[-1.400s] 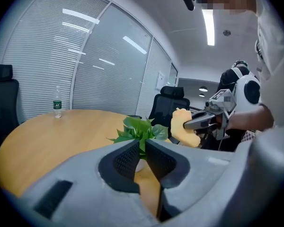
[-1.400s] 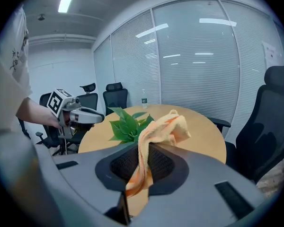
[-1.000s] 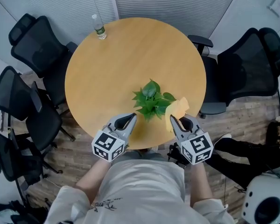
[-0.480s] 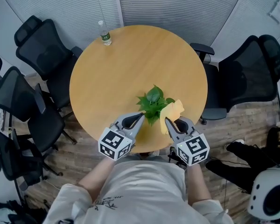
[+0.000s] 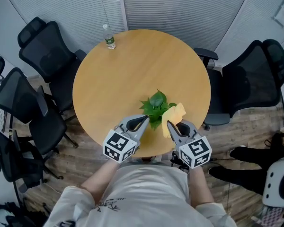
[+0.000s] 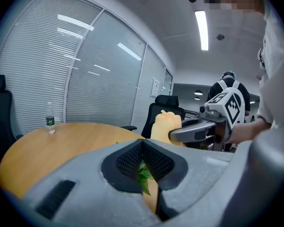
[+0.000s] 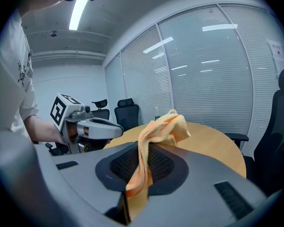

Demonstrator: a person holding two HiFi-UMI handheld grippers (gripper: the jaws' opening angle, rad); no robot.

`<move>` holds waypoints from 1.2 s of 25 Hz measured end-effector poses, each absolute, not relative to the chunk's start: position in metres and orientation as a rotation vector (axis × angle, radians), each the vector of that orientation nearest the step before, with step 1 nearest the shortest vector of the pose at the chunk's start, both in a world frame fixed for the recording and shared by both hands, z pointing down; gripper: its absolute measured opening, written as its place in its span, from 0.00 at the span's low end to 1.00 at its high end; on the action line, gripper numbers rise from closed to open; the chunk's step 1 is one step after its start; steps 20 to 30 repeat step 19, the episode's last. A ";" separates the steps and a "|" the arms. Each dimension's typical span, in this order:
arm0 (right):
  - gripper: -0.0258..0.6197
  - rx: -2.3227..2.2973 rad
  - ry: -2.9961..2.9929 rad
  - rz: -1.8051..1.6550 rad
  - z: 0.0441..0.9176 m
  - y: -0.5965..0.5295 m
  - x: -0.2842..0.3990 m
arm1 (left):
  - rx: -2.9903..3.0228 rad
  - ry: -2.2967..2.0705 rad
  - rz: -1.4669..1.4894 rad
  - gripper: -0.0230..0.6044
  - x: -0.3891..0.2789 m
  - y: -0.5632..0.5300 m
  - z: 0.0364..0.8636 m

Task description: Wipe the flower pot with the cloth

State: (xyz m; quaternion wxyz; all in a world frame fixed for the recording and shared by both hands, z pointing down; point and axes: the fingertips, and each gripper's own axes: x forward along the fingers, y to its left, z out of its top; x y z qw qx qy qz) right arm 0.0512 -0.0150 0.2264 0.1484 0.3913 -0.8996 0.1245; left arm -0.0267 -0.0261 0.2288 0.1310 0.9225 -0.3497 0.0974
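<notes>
Two claws, both clenched: right claw (image 5: 171, 126) on the yellow cloth (image 5: 174, 114), left claw (image 5: 143, 121) empty, just beside the plant (image 5: 156, 102).

Head view steeply overhead, gripper views low, sharing table (image 5: 132, 70)

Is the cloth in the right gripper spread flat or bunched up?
Bunched up. The yellow cloth is pinched as a crumpled strip in the shut right gripper, its free end flopping loosely above.

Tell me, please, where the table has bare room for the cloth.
The table is bare between the bottle and the plant, and along its right rim. The near edge is crowded: plant, cloth, left gripper, right gripper.
</notes>
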 end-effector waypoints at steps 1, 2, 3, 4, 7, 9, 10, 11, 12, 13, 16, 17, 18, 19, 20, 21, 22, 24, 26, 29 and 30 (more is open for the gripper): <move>0.11 1.120 -2.592 0.360 0.226 -0.015 0.051 | 2.677 -1.018 0.276 0.05 -0.026 -0.027 0.229; 0.11 1.115 -2.596 0.361 0.226 -0.015 0.050 | 2.675 -1.019 0.268 0.05 -0.026 -0.027 0.229; 0.11 1.110 -2.598 0.359 0.225 -0.015 0.049 | 2.674 -1.019 0.261 0.05 -0.026 -0.027 0.228; 0.11 1.105 -2.599 0.356 0.225 -0.015 0.049 | 2.674 -1.019 0.256 0.05 -0.025 -0.027 0.228; 0.11 1.096 -2.603 0.355 0.224 -0.016 0.048 | 2.677 -1.022 0.258 0.05 -0.023 -0.027 0.227; 0.11 1.095 -2.608 0.360 0.224 -0.015 0.048 | 2.677 -1.023 0.264 0.05 -0.023 -0.027 0.228; 0.11 1.096 -2.610 0.363 0.224 -0.015 0.048 | 2.676 -1.023 0.268 0.05 -0.023 -0.027 0.229; 0.11 1.096 -2.611 0.364 0.225 -0.014 0.049 | 2.676 -1.021 0.271 0.05 -0.022 -0.027 0.229; 0.11 1.095 -2.611 0.365 0.225 -0.014 0.050 | 2.676 -1.019 0.274 0.05 -0.021 -0.027 0.229; 0.11 1.096 -2.610 0.366 0.225 -0.014 0.051 | 2.677 -1.016 0.275 0.05 -0.019 -0.027 0.229; 0.11 1.096 -2.611 0.364 0.225 -0.015 0.054 | 2.678 -1.014 0.274 0.05 -0.016 -0.028 0.229; 0.11 1.094 -2.612 0.362 0.225 -0.015 0.054 | 2.678 -1.014 0.273 0.05 -0.015 -0.028 0.229; 0.11 1.092 -2.612 0.360 0.225 -0.016 0.055 | 2.679 -1.014 0.271 0.05 -0.014 -0.029 0.229; 0.11 1.090 -2.612 0.357 0.225 -0.016 0.056 | 2.680 -1.015 0.269 0.05 -0.013 -0.029 0.228; 0.11 1.090 -2.612 0.357 0.225 -0.016 0.056 | 2.680 -1.015 0.269 0.05 -0.013 -0.029 0.228; 0.11 1.090 -2.612 0.357 0.225 -0.016 0.056 | 2.680 -1.015 0.269 0.05 -0.013 -0.029 0.228; 0.11 1.090 -2.612 0.357 0.225 -0.016 0.056 | 2.680 -1.015 0.269 0.05 -0.013 -0.029 0.228; 0.11 1.090 -2.612 0.357 0.225 -0.016 0.056 | 2.680 -1.015 0.269 0.05 -0.013 -0.029 0.228; 0.11 1.090 -2.612 0.357 0.225 -0.016 0.056 | 2.680 -1.015 0.269 0.05 -0.013 -0.029 0.228; 0.11 1.090 -2.612 0.357 0.225 -0.016 0.056 | 2.680 -1.015 0.269 0.05 -0.013 -0.029 0.228; 0.11 1.090 -2.612 0.357 0.225 -0.016 0.056 | 2.680 -1.015 0.269 0.05 -0.013 -0.029 0.228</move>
